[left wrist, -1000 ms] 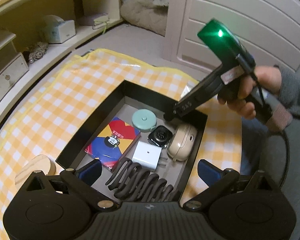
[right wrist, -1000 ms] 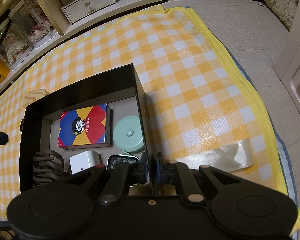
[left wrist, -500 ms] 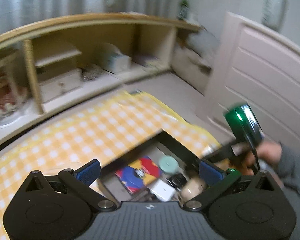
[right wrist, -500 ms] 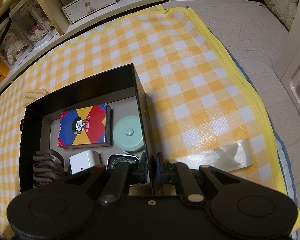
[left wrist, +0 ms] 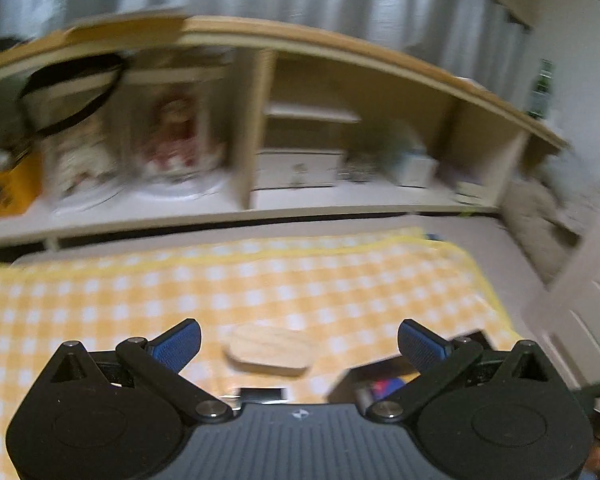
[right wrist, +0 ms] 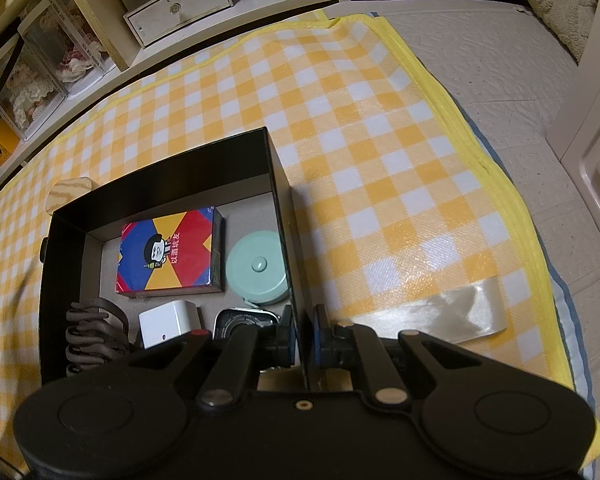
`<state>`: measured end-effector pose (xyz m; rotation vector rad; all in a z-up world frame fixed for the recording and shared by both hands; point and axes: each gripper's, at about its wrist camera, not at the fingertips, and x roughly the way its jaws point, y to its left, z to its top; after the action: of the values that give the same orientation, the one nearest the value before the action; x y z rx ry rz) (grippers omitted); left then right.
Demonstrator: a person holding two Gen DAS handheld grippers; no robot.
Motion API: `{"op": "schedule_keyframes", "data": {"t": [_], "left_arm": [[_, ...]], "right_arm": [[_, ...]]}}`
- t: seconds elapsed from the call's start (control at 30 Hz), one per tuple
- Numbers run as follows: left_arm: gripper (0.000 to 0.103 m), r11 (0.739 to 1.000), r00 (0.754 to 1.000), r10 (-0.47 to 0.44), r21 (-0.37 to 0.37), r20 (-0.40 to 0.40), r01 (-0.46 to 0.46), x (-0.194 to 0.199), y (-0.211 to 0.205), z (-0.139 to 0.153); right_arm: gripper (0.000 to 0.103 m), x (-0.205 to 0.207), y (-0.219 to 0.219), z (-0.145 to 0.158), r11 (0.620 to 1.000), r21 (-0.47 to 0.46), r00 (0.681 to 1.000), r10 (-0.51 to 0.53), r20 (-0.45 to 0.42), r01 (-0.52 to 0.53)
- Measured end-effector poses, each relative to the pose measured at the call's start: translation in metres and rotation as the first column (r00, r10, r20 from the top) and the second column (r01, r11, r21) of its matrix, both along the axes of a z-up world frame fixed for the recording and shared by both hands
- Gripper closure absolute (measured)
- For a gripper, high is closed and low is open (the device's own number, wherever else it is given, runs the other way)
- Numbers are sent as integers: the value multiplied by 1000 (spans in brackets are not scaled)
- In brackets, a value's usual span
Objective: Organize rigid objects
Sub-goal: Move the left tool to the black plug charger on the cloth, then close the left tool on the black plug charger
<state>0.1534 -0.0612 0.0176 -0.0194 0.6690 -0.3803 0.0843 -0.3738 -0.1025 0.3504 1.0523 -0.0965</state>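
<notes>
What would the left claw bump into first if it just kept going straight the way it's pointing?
Probably the oval wooden block lying on the checkered mat. It sits between the open left claw tips, just ahead. The picture is blurred, so depth is uncertain.

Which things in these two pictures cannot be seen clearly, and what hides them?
- Left wrist view: shelf contents smeared by motion blur.
- Left wrist view: black box mostly behind the left claw.
- Right wrist view: wooden piece largely hidden by the box wall.
- Right wrist view: dark round gadget and brown coiled item partly covered by the right claw.
</notes>
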Motion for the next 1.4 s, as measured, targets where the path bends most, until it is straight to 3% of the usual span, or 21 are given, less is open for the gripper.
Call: {"op": "schedule_keyframes", "data": {"t": [0.3,0.63,0.87,1.07,1.13,1.17,1.2,1.4], "left_arm": [[0,992,992,110,69,-67,-105,25,20,-51],[3,994,984,75,92,-162,-60,33,10,-93],[18,990,979,66,136,-194,-40,43,3,-111],[18,991,984,45,134,-172,-22,43,-3,-115],[26,987,986,49,157,-159,-24,41,-7,-116],[39,985,987,48,172,-153,-21,41,-9,-116],[43,983,988,42,184,-151,-14,40,-11,-115],[43,983,982,46,183,-183,-12,39,-6,-112]], "right_arm": [[94,0,0,0,1000,1,1000,0,0,0],[94,0,0,0,1000,0,1000,0,0,0],[94,1,0,-1,1000,-2,1000,0,-1,0],[94,2,1,-2,1000,-15,1000,4,-9,-4],[94,2,1,-2,1000,-16,1000,5,-10,-5],[94,2,1,-2,1000,-15,1000,4,-10,-5],[94,2,1,-2,1000,-14,1000,4,-10,-4],[94,1,1,-2,1000,-15,1000,4,-13,-5]]}}
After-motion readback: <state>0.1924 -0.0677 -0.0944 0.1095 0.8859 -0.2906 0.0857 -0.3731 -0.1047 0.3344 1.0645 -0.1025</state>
